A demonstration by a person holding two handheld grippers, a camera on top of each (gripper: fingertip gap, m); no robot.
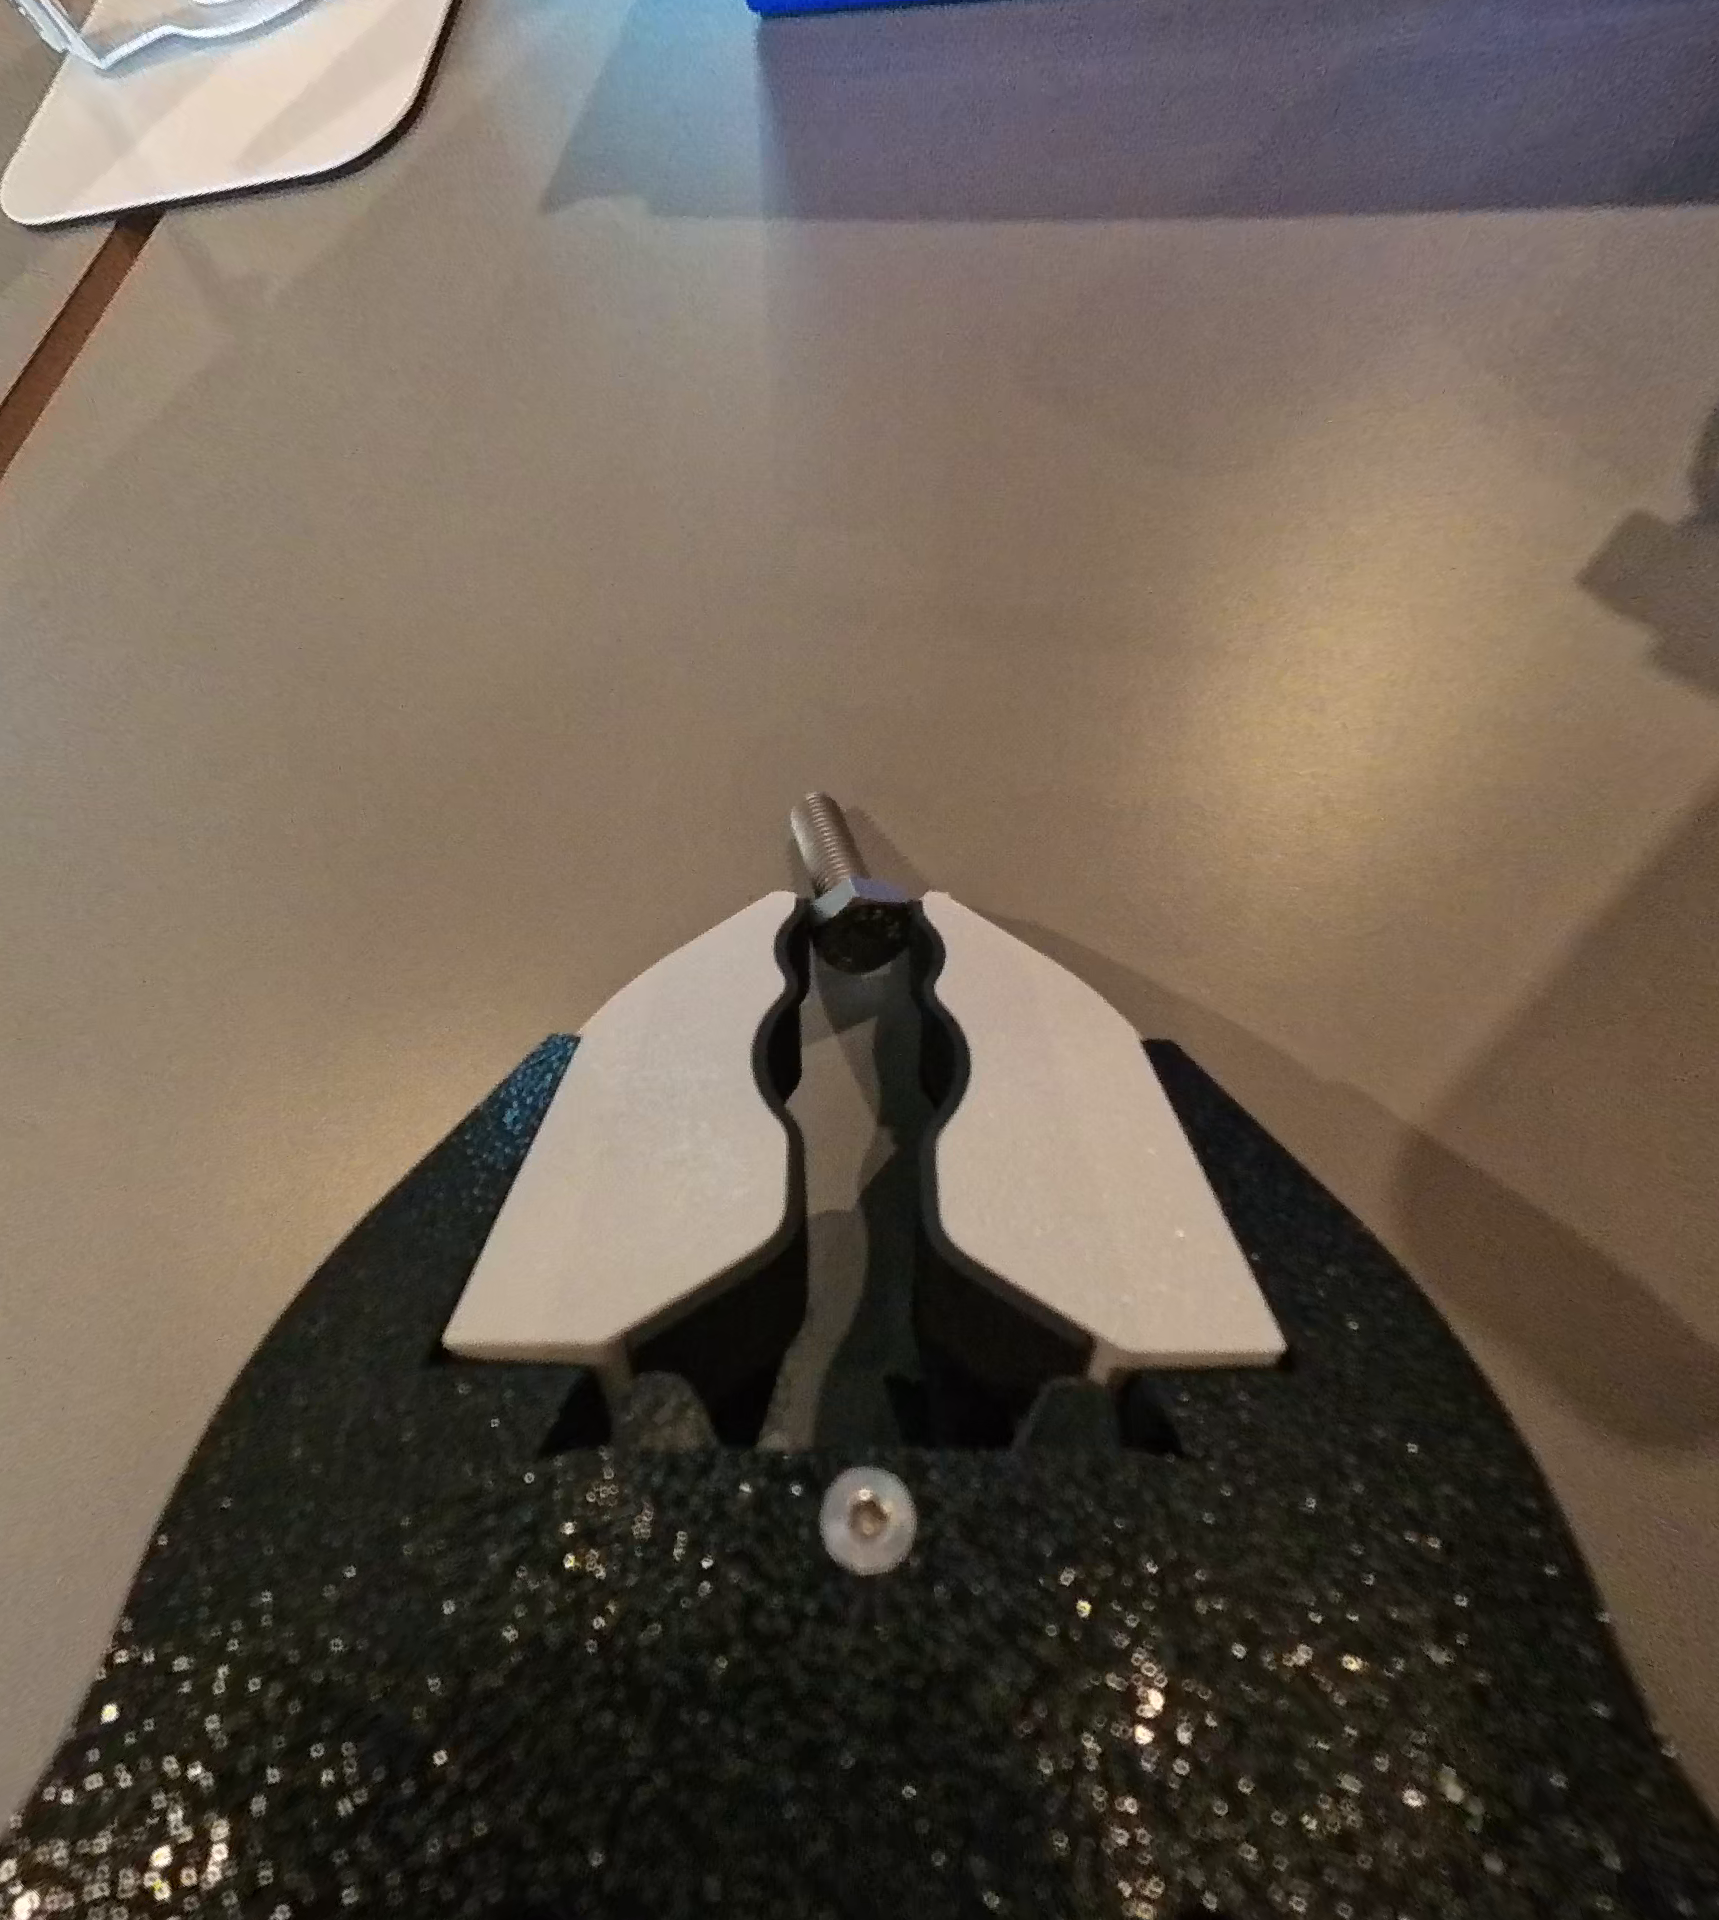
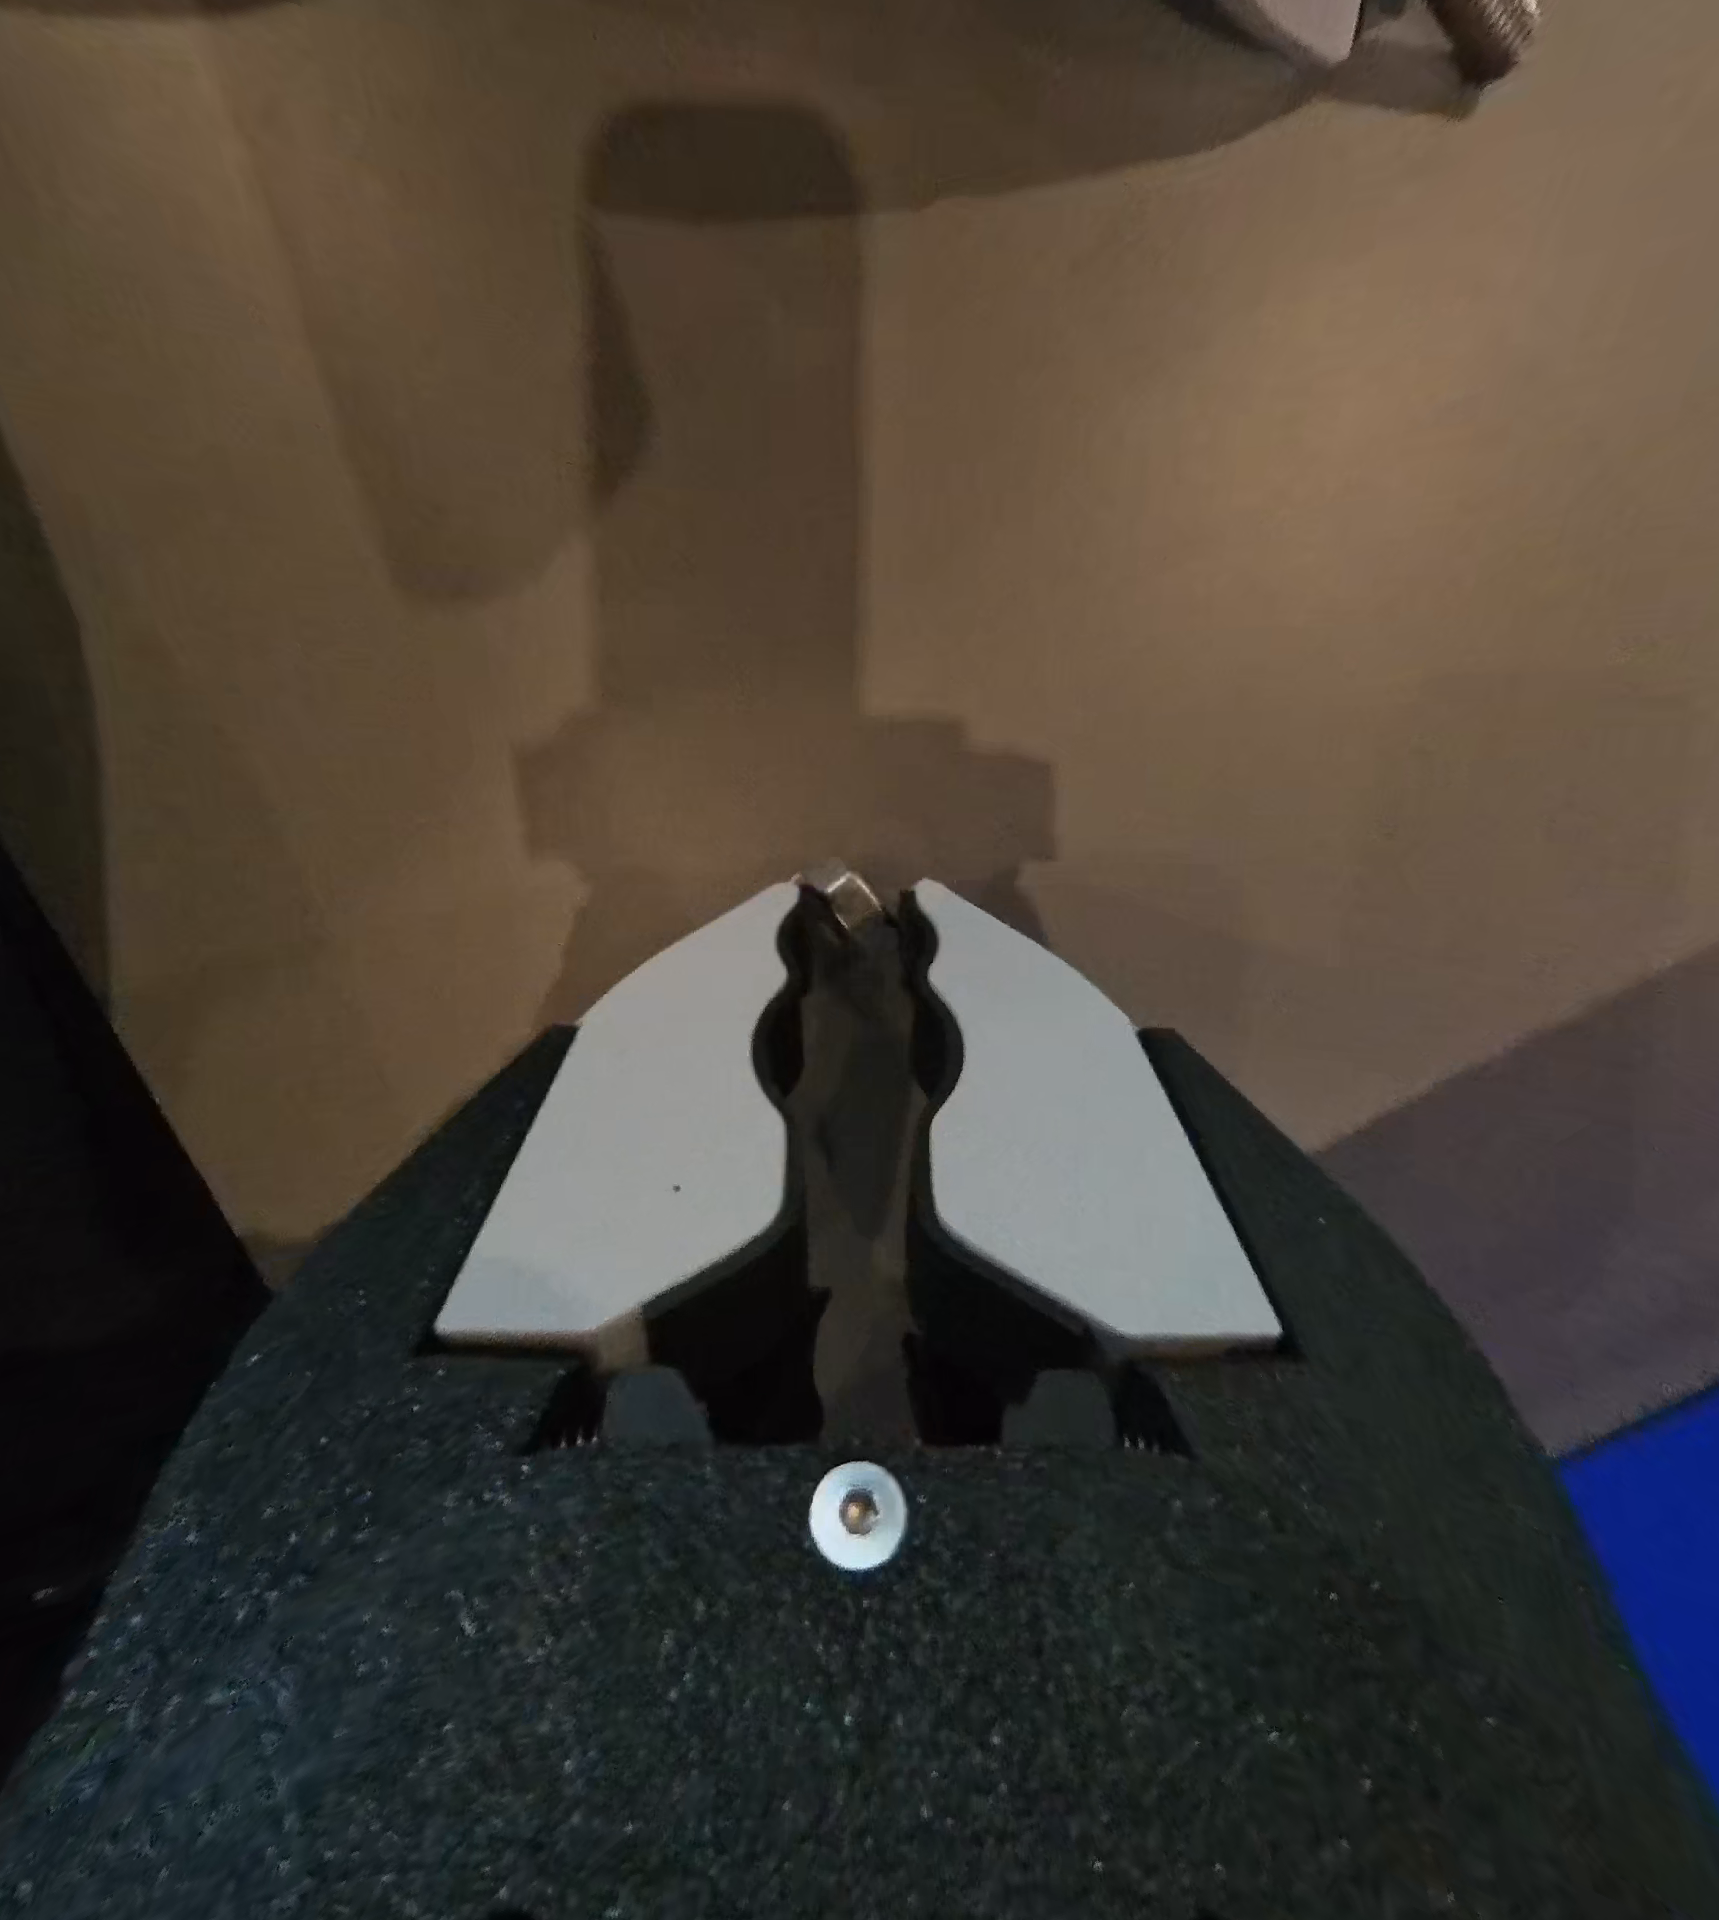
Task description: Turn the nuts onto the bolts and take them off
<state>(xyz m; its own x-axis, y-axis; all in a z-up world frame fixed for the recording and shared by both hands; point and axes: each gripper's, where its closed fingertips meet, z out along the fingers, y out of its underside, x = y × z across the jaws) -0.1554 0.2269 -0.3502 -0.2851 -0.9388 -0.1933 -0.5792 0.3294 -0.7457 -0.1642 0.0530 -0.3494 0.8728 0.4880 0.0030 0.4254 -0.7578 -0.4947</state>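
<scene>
Left gripper (image 1: 860, 914) clamps a bolt (image 1: 827, 868) by its head; right gripper (image 2: 850, 899) pinches a nut (image 2: 842, 896). Threading seems not yet started.

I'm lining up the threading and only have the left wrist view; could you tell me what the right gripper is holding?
Observer: The right gripper is shut on a small metal nut, pinched at its fingers' tips.
Operator: Thanks. Can its camera see my bolt?
Observer: Yes, the bolt shows blurred at its top right corner, held by the left gripper.
Operator: Anything else nearby?
Observer: A blue mat lies at its lower right.
</scene>
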